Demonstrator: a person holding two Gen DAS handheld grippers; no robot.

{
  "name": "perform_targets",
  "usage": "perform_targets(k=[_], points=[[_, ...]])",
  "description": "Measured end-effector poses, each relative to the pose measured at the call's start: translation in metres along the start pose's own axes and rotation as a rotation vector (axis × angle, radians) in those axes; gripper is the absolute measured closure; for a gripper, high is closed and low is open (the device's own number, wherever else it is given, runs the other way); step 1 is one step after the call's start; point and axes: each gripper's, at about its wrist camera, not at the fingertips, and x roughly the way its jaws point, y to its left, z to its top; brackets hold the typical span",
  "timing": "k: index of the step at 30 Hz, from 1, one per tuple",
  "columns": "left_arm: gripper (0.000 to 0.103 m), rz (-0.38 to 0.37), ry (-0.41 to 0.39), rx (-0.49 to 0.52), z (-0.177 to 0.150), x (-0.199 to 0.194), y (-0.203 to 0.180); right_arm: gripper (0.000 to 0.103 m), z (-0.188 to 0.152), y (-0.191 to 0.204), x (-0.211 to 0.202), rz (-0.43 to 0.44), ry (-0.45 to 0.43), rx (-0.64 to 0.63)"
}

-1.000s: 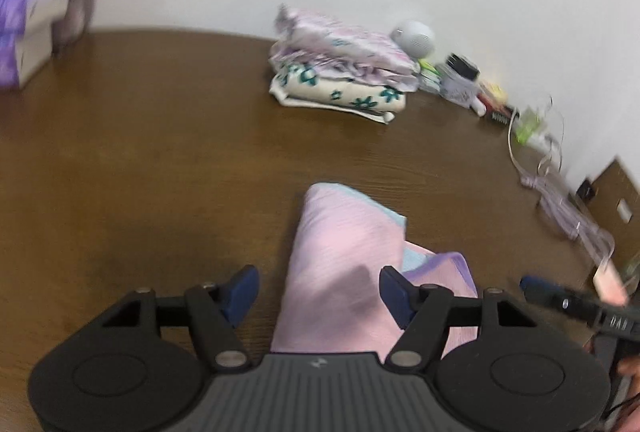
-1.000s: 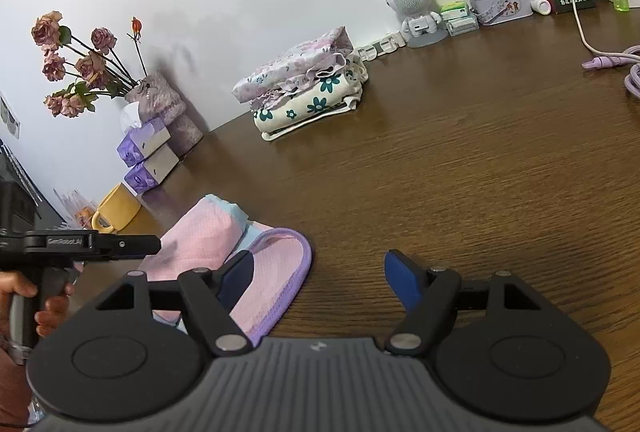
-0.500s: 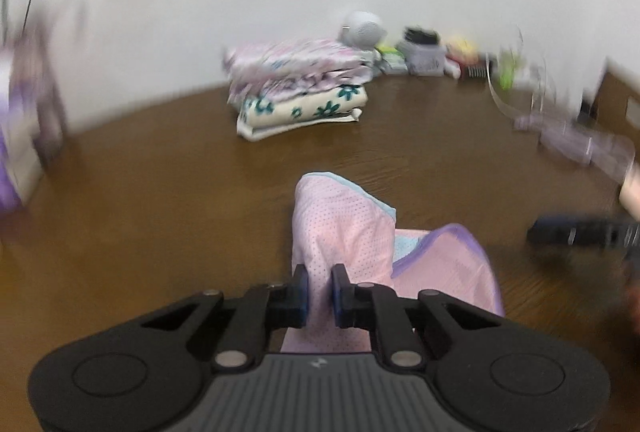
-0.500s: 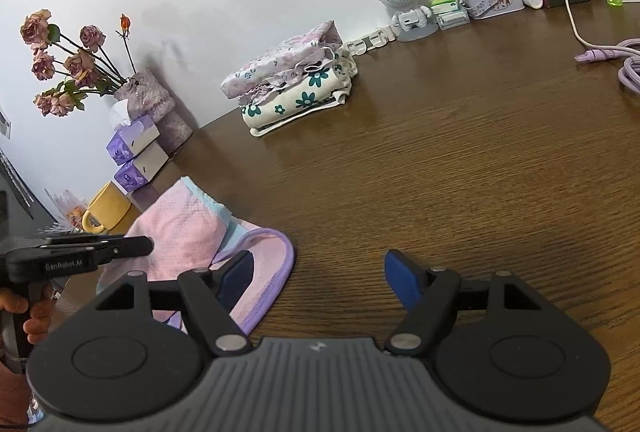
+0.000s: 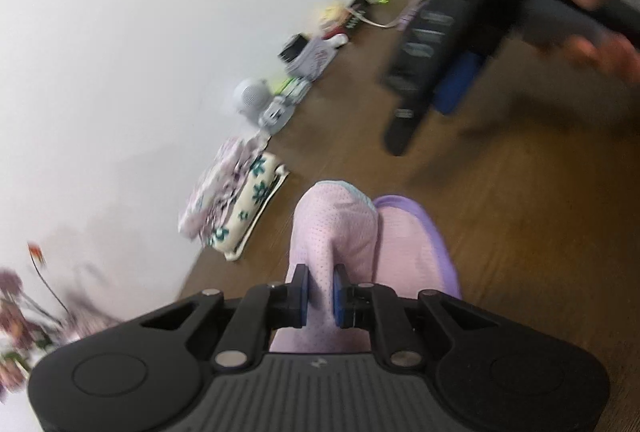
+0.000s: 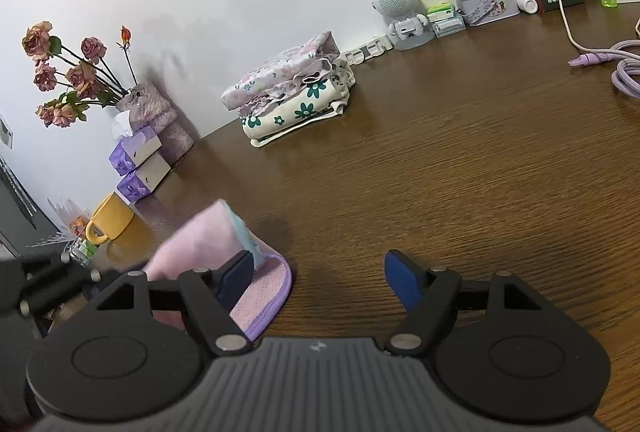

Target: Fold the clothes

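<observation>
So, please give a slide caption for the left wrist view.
Left gripper shut on pink garment, folded stack behind.

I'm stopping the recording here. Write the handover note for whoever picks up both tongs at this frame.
Left tongs: shut on the pink garment, pinching a raised fold of it near the front table edge; the view is tilted and blurred.
Right tongs: open, empty, just above the wooden table, right of the garment.
Things: the pink garment with purple trim lies partly bunched on the table. A folded stack of floral clothes sits by the wall.
Done: stack folded; pink garment gripped.
Left: finish folding the pink garment and probably add it to the stack.
</observation>
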Motion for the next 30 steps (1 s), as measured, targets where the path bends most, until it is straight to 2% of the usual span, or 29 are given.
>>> perform_targets(k=[3,6,9,13,16,17,19,22,26,30], points=[[0.087,-0.028,-0.007,0.028,0.004,-0.006,-0.019,0.029,0.001,-0.002,-0.001,-0.004,-0.007,0.01],[0.084,-0.134,-0.031,-0.001,0.006,-0.02,-0.024,0.029,0.002,-0.007,-0.003,-0.006,-0.014,0.027],[0.074,-0.212,-0.06,-0.068,0.007,-0.035,-0.016,0.029,0.002,-0.011,-0.005,-0.012,-0.018,0.042],[0.053,-0.196,-0.068,-0.25,-0.005,-0.038,0.028,0.029,0.002,-0.014,-0.004,-0.016,-0.016,0.053],[0.05,-0.219,-0.043,-0.408,-0.024,-0.029,0.063,0.029,0.003,-0.018,-0.004,-0.017,-0.016,0.068],[0.048,-0.248,-0.035,-0.476,-0.033,-0.025,0.074,0.029,0.003,-0.02,-0.004,-0.014,-0.017,0.075],[0.036,-0.319,-0.022,-0.618,-0.053,-0.015,0.095,0.029,0.003,-0.024,-0.004,-0.006,-0.021,0.085],[0.029,-0.431,-0.012,-0.796,-0.081,0.0,0.119,0.029,0.003,-0.027,-0.004,-0.003,-0.029,0.093],[0.029,-0.577,-0.028,-0.91,-0.108,0.017,0.133,0.029,0.0,-0.023,-0.009,0.001,-0.055,0.088],[0.029,-0.714,-0.035,-0.991,-0.127,0.037,0.137,0.029,-0.014,0.003,-0.024,0.047,-0.104,0.078]])
